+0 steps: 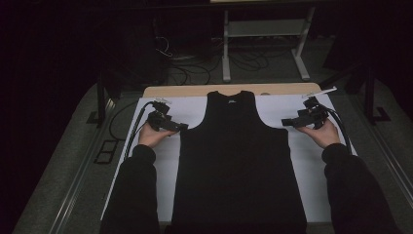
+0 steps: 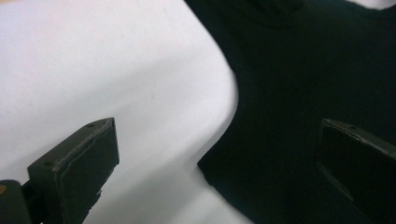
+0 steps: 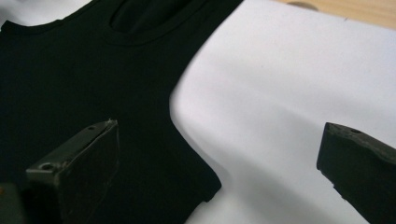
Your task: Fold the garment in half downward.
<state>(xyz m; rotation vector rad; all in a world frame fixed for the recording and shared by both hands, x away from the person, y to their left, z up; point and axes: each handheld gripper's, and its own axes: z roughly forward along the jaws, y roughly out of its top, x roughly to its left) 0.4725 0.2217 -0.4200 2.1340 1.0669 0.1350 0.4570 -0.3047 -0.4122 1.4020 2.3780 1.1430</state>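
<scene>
A black sleeveless top [image 1: 238, 161] lies flat on a white sheet [image 1: 190, 112], neck toward the far edge of the table. My left gripper [image 1: 182, 127] hovers at the top's left underarm corner, open, its jaws straddling that corner [image 2: 210, 165]. At the right underarm my right gripper [image 1: 285, 122] is open too, one jaw over the black cloth [image 3: 140, 116] and the other over the white sheet [image 3: 280, 93]. Nothing is held in either.
The sheet covers a wooden table [image 1: 195, 91] whose bare strip shows at the far edge. Beyond it stand a metal frame [image 1: 263, 29] and loose cables [image 1: 195, 63] on the floor. Dark sleeves [image 1: 136, 195] come in from the bottom.
</scene>
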